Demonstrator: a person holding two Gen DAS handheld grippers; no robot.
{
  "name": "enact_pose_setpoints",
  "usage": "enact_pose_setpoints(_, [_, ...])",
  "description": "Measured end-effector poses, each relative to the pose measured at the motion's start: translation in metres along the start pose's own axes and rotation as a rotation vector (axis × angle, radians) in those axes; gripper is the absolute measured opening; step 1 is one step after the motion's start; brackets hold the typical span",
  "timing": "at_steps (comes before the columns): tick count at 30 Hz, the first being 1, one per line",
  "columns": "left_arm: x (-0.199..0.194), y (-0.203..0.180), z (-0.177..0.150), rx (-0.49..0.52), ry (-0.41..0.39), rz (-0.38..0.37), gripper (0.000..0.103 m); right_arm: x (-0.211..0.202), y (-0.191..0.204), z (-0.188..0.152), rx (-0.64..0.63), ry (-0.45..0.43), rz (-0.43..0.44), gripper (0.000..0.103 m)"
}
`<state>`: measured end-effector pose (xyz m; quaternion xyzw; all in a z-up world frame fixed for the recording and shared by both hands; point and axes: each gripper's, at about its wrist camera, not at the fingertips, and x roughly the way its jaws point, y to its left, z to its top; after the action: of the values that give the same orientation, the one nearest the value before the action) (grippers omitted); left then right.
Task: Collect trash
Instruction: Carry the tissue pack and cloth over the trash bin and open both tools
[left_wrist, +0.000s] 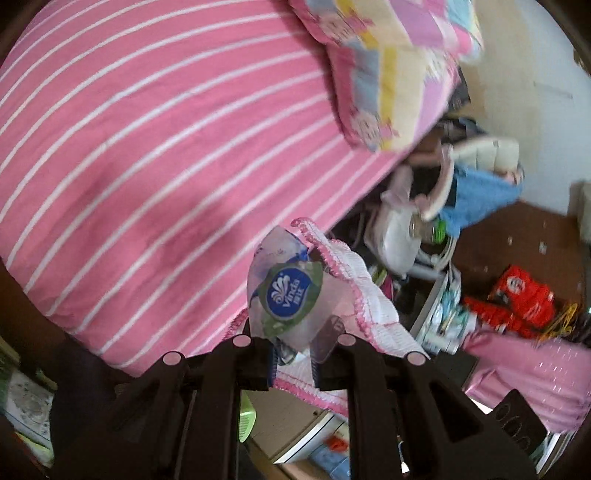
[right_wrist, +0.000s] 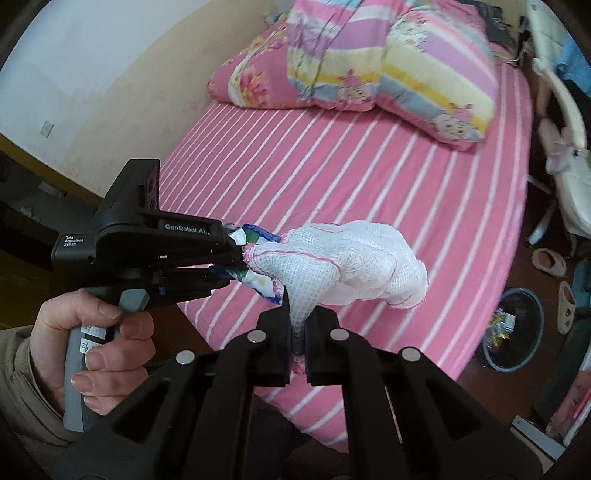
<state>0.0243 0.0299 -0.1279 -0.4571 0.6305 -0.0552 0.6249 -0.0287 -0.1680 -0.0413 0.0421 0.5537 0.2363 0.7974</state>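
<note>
My left gripper (left_wrist: 293, 350) is shut on a crumpled Vinda tissue wrapper (left_wrist: 286, 295), clear plastic with a blue and green label, held above the bed edge. In the right wrist view the left gripper (right_wrist: 236, 258) shows at left, hand-held, with the wrapper (right_wrist: 255, 273) at its tip. My right gripper (right_wrist: 297, 347) is shut on a white gauze cloth with pink trim (right_wrist: 347, 258), which drapes against the wrapper; the cloth also shows in the left wrist view (left_wrist: 354, 288). A dark trash bin (right_wrist: 513, 328) holding some wrappers stands on the floor right of the bed.
A pink striped bed (right_wrist: 351, 166) fills the middle, with patterned pillows (right_wrist: 424, 74) at its head. A white chair (right_wrist: 569, 192) and slippers (right_wrist: 548, 262) stand at right. Clutter, a red bag (left_wrist: 517, 299) and blue cloth (left_wrist: 480, 195) lie on the floor.
</note>
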Motion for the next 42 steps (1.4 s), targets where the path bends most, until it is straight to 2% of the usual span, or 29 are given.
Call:
enact_pose_setpoints(3, [0.020, -0.023, -0.023, 0.040, 0.031, 0.009, 0.013, -0.024, -0.022, -0.014, 0.008, -0.024, -0.019, 0.006])
enact_pose_setpoints(8, [0.070, -0.068, -0.062, 0.114, 0.095, 0.039, 0.013, -0.057, -0.084, -0.041, 0.098, -0.054, -0.041, 0.006])
enact_pose_setpoints(15, [0.165, -0.121, -0.110, 0.200, 0.203, 0.116, 0.013, -0.087, -0.178, -0.079, 0.251, -0.067, -0.064, 0.006])
enact_pose_setpoints(18, [0.207, -0.135, -0.127, 0.219, 0.246, 0.142, 0.013, -0.093, -0.229, -0.100, 0.334, -0.063, -0.077, 0.006])
enact_pose_setpoints(22, [0.263, -0.150, -0.148, 0.242, 0.299, 0.181, 0.013, -0.098, -0.277, -0.124, 0.399, -0.047, -0.089, 0.006])
enact_pose_setpoints(32, [0.383, -0.177, -0.172, 0.293, 0.386, 0.279, 0.013, -0.078, -0.381, -0.160, 0.523, -0.008, -0.100, 0.006])
enact_pose_setpoints(42, [0.491, -0.177, -0.153, 0.306, 0.426, 0.360, 0.013, -0.012, -0.474, -0.166, 0.647, 0.041, -0.086, 0.006])
